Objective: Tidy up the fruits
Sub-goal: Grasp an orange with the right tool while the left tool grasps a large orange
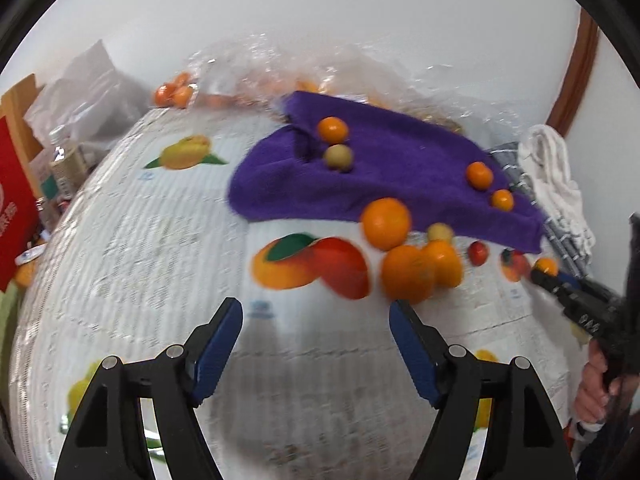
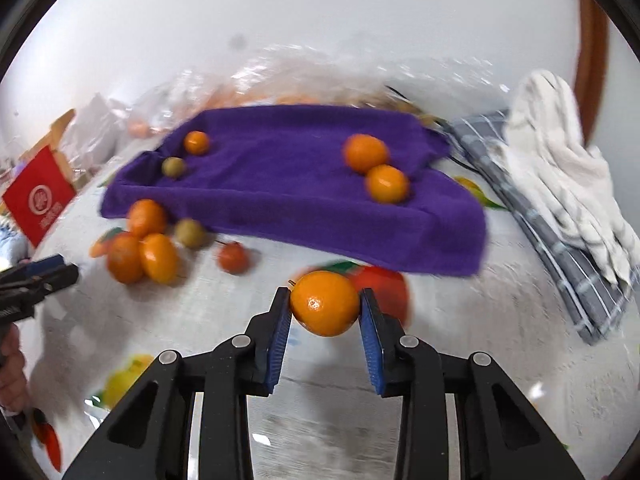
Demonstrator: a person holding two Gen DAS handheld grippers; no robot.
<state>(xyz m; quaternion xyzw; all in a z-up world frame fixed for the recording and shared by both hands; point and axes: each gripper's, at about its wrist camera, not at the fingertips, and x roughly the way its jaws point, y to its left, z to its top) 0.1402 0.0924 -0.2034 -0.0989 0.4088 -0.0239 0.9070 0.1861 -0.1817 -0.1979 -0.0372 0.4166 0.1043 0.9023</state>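
My right gripper (image 2: 325, 300) is shut on a small orange (image 2: 325, 304), held above the printed tablecloth just short of the purple towel (image 2: 280, 184). Two oranges (image 2: 366, 152) lie on the towel's right side; an orange (image 2: 196, 142) and a green fruit (image 2: 173, 167) lie on its left. A cluster of oranges (image 2: 142, 256), a green fruit (image 2: 190, 233) and a small red fruit (image 2: 232, 257) lie in front of the towel. My left gripper (image 1: 316, 312) is open and empty above the cloth, near the orange cluster (image 1: 416, 268). The right gripper (image 1: 560, 284) shows in the left wrist view, holding the orange (image 1: 546, 266).
Clear plastic bags with more oranges (image 1: 174, 94) lie behind the towel. A grey checked cloth (image 2: 560, 248) and a white cloth (image 2: 560, 168) lie at the right. A red box (image 2: 38, 196) and clutter sit at the left. A white wall is behind.
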